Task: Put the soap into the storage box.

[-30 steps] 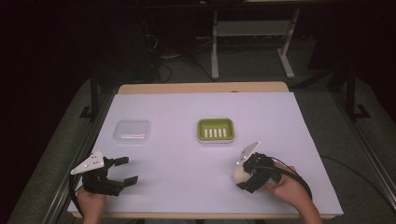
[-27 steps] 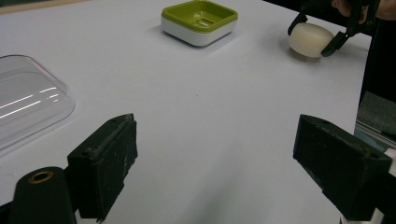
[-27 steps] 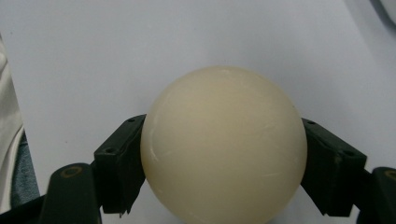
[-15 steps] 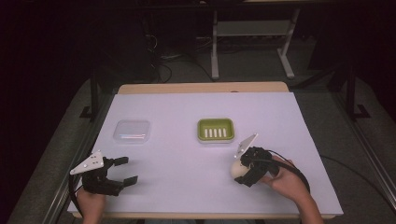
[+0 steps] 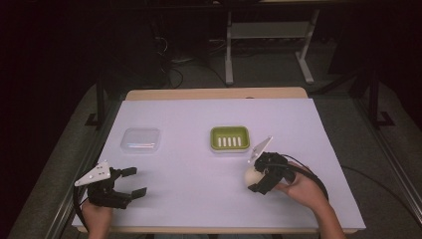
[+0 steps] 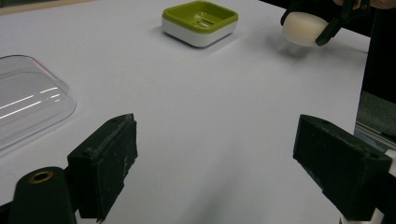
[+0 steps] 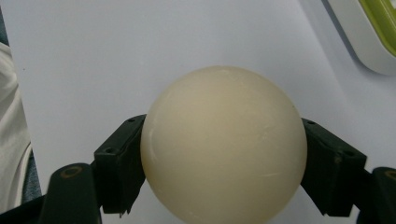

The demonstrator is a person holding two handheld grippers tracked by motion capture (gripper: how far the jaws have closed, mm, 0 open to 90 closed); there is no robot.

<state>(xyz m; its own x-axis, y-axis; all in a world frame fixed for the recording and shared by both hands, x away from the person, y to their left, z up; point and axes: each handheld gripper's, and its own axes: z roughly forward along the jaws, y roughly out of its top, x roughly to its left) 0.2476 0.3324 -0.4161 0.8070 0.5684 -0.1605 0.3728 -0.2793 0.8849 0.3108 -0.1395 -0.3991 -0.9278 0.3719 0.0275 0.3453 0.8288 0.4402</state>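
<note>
My right gripper (image 5: pixel 255 177) is shut on a round cream soap bar (image 5: pixel 252 175), held just above the table at the front right. In the right gripper view the soap bar (image 7: pixel 224 144) sits between both jaws. The green soap dish (image 5: pixel 229 138) with a white slotted insert stands mid-table, just behind and left of the soap. My left gripper (image 5: pixel 133 181) rests open at the front left with nothing between its jaws. In the left gripper view the soap dish (image 6: pixel 200 22) and the held soap (image 6: pixel 300 29) lie ahead.
A clear plastic lid (image 5: pixel 141 139) lies on the white table (image 5: pixel 189 189) at the left, behind my left gripper; its edge (image 6: pixel 28 105) is near the left jaw. Dark floor and a metal stand (image 5: pixel 268 37) lie beyond the table.
My right gripper with the soap has shifted slightly left and toward the dish. The left gripper has stayed in place.
</note>
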